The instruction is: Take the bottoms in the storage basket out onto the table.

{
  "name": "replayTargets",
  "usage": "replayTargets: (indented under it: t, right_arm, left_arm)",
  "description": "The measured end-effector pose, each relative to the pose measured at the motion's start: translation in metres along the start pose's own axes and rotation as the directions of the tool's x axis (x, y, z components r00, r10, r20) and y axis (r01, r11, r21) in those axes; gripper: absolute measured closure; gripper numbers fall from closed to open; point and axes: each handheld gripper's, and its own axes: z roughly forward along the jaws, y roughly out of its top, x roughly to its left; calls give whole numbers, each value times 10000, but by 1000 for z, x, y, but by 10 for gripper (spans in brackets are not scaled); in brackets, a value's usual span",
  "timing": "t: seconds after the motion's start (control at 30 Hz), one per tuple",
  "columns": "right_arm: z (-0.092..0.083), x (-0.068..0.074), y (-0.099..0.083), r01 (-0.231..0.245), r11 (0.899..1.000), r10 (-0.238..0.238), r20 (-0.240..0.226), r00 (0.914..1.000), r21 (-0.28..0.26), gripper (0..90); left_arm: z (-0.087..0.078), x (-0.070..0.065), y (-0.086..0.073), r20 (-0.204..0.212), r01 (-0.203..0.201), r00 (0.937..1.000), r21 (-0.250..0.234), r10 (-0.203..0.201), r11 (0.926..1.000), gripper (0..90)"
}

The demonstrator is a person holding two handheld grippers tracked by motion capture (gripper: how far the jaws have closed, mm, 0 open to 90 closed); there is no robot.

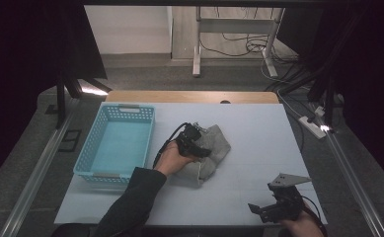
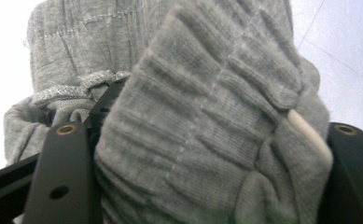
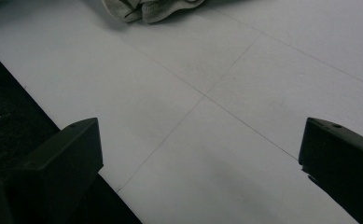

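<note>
A pale blue-grey surface (image 1: 258,148) carries a light-blue perforated plastic basket (image 1: 116,143) at the left and, just right of it, a bunched grey knitted garment (image 1: 214,148). The left hand-held gripper (image 1: 195,145) rests on the garment, ribbed cloth filling the gap between its half-open jaws. The right hand-held gripper (image 1: 266,210) waits open, near the front edge. This looks like folding; next likely calls for moving the garment into the basket. No readable writing.

The left gripper (image 1: 195,140) reaches forward from a dark sleeve, and grey knit fills the gap between its half-open jaws. The right gripper (image 1: 273,207) sits low and near the person, jaws wide apart with nothing between them.
</note>
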Motion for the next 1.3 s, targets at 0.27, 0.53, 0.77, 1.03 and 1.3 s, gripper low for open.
replayTargets:
  t: [0.27, 0.53, 0.77, 1.03, 1.3]
  right_arm:
    - [0, 0, 0, -27, 10000, 27, -13, 10000, 25, 0]
    - [0, 0, 0, -20, 10000, 20, -31, 10000, 5, 0]
    - [0, 0, 0, -6, 10000, 6, -23, 10000, 39, 0]
    - [0, 0, 0, 16, 10000, -16, -24, 10000, 11, 0]
    - [0, 0, 0, -7, 10000, 7, -33, 10000, 34, 0]
  left_arm:
    - [-4, 3, 1, 274, -52, 9996, -11, 52, 10000, 287]
    - [-11, 2, 4, 319, 36, 9995, 55, -38, 10000, 164]
    - [-15, 2, 4, 442, -81, 9990, -181, 89, 9998, 63]
    - [-21, -1, 4, 350, -304, 9989, -321, 315, 9990, 18]
    - [-32, -1, 8, 407, -334, 9985, -560, 357, 9979, 0]
